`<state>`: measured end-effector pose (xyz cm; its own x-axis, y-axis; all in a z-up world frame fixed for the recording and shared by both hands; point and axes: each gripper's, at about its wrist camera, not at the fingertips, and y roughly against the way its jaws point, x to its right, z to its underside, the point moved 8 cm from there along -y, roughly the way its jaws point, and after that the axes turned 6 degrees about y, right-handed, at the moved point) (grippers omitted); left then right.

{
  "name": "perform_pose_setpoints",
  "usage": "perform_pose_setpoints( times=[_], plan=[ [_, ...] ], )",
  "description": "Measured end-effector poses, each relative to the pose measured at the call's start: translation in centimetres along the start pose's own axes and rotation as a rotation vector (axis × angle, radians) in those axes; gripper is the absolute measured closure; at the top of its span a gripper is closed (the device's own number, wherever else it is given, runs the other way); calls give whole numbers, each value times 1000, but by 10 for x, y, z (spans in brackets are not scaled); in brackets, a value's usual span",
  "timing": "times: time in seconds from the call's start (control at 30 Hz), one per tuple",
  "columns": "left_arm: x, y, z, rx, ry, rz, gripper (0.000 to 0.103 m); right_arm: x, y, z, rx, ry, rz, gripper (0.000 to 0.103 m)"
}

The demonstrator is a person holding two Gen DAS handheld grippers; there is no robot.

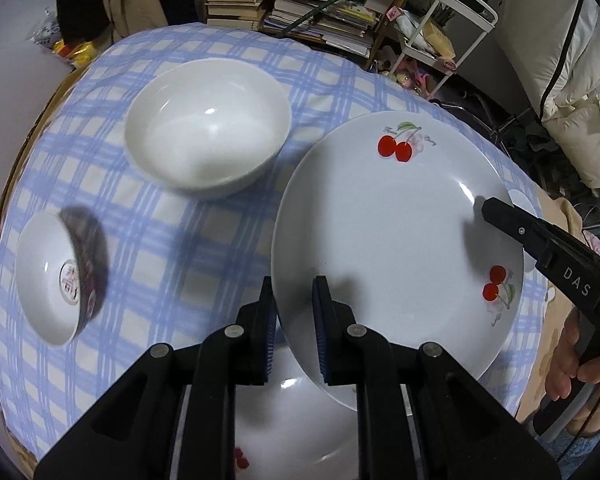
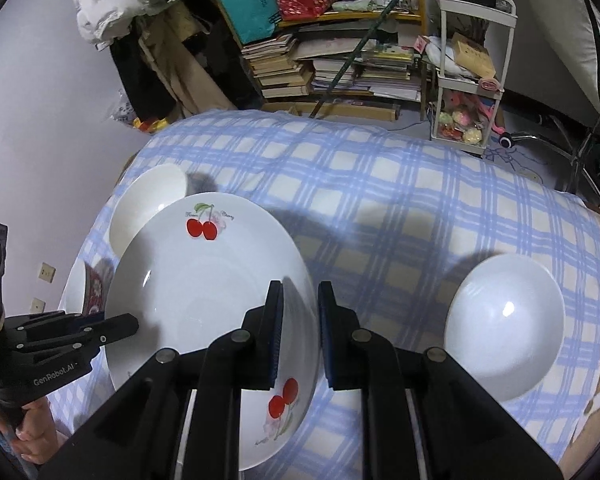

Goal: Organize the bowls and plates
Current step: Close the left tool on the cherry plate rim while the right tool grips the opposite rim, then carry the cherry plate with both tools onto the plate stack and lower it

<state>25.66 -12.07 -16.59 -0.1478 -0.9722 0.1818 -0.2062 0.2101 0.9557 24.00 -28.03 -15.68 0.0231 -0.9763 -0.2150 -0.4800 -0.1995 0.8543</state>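
Note:
A white cherry plate [image 1: 388, 236] is held up between both grippers above the blue checked cloth. My left gripper [image 1: 294, 304] is shut on its left rim; it shows in the right wrist view [image 2: 116, 330] at the left. My right gripper [image 2: 300, 320] is shut on the plate's [image 2: 204, 292] right rim; its finger [image 1: 540, 248] shows in the left wrist view. A second cherry plate [image 1: 292, 420] lies on the table beneath. A large white bowl [image 1: 208, 128] and a small patterned bowl [image 1: 56, 276] sit to the left. A shallow white dish [image 2: 504, 328] sits to the right.
The table [image 2: 400, 184] wears a blue checked cloth. Behind it stand a shelf of stacked books [image 2: 324, 68] and a white trolley [image 2: 472, 64]. A white padded jacket [image 1: 572, 80] hangs at the right. The large white bowl also shows in the right wrist view [image 2: 140, 204].

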Motion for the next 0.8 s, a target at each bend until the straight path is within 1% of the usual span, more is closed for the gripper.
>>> perform_pose_setpoints(
  times=[0.13, 0.23, 0.47, 0.6, 0.7, 0.8],
  plan=[
    [-10, 9, 17, -5, 10, -6, 85, -15, 10, 11, 4, 34, 4, 84],
    [-17, 13, 31, -12, 12, -14, 85, -25, 14, 22, 6, 29, 2, 84],
    [-40, 22, 65, -15, 22, -54, 84, -52, 15, 51, -23, 64, 15, 84],
    [-51, 27, 81, -11, 23, -72, 84, -64, 16, 68, -31, 49, -6, 84],
    [-57, 30, 93, 5, 10, -101, 83, -72, 18, 81, -12, 33, 1, 84],
    [-63, 30, 102, 18, 3, -137, 84, -77, 11, 99, -36, 11, -5, 84]
  ],
)
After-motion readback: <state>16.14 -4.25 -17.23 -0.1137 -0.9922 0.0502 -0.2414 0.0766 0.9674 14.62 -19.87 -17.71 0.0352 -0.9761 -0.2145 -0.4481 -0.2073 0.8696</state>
